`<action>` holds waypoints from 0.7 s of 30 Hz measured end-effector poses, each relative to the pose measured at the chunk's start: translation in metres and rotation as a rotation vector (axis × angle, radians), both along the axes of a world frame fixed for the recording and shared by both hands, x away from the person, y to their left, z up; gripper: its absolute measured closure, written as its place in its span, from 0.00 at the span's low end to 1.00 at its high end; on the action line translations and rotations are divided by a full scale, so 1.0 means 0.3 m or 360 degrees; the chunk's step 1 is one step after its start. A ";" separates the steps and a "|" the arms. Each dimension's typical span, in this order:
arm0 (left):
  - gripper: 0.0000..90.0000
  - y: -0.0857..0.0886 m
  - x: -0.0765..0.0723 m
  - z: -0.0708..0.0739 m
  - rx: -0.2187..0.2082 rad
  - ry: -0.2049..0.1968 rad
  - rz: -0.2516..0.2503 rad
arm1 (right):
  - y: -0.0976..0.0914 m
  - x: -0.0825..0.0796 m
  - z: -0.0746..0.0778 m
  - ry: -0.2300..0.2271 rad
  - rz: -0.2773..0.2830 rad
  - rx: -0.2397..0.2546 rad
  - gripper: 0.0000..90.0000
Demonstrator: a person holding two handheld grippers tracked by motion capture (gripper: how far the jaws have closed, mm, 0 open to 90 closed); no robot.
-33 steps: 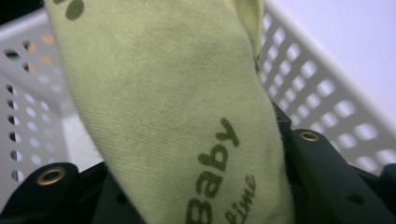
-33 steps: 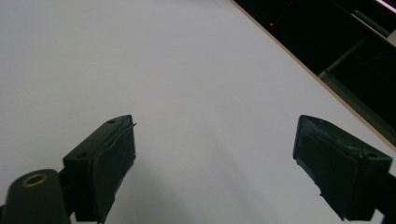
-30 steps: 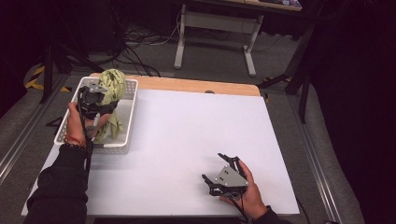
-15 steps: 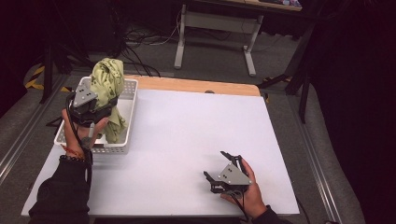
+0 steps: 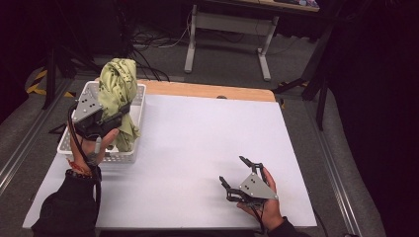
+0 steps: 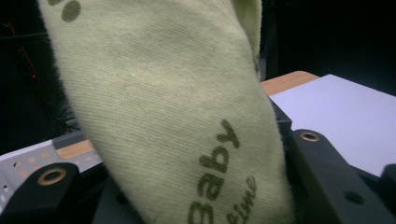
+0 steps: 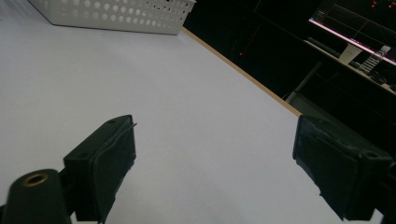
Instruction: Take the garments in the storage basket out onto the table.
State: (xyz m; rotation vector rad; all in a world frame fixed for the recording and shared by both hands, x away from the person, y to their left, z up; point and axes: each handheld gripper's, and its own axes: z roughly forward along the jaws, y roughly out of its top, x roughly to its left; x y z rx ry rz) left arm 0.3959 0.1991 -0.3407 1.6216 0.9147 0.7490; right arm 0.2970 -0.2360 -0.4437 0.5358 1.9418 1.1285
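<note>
cloth (image 6: 168,107) print cut off (lower edge)

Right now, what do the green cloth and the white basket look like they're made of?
Green cloth: soft knitted fabric, likely cotton; fine ribbed weave, matte, printed lettering. White basket: probably moulded plastic; stiff walls with rows of round holes, smooth, slight sheen.

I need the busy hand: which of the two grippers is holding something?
The left gripper, clamped on the green cloth above the white basket; the right gripper stands open.
</note>
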 end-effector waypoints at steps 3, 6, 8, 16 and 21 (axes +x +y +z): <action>0.68 -0.013 -0.010 0.009 -0.0004 -0.0019 -0.0023 | -0.003 0.001 0.002 -0.0005 -0.0011 0.0013 0.16; 0.67 -0.030 -0.020 0.021 -0.0016 -0.0030 -0.0073 | -0.008 0.003 0.002 -0.0002 -0.0024 0.0022 0.16; 0.67 -0.034 -0.021 0.026 -0.0048 -0.0031 -0.0125 | -0.013 0.003 0.001 0.0007 -0.0041 0.0030 0.16; 0.67 -0.074 -0.044 0.054 -0.0090 -0.0082 -0.0222 | -0.029 -0.006 0.002 0.0009 -0.0079 0.0032 0.16; 0.68 -0.124 -0.066 0.071 -0.0080 -0.0144 -0.0274 | -0.037 -0.011 0.002 0.0021 -0.0093 0.0043 0.16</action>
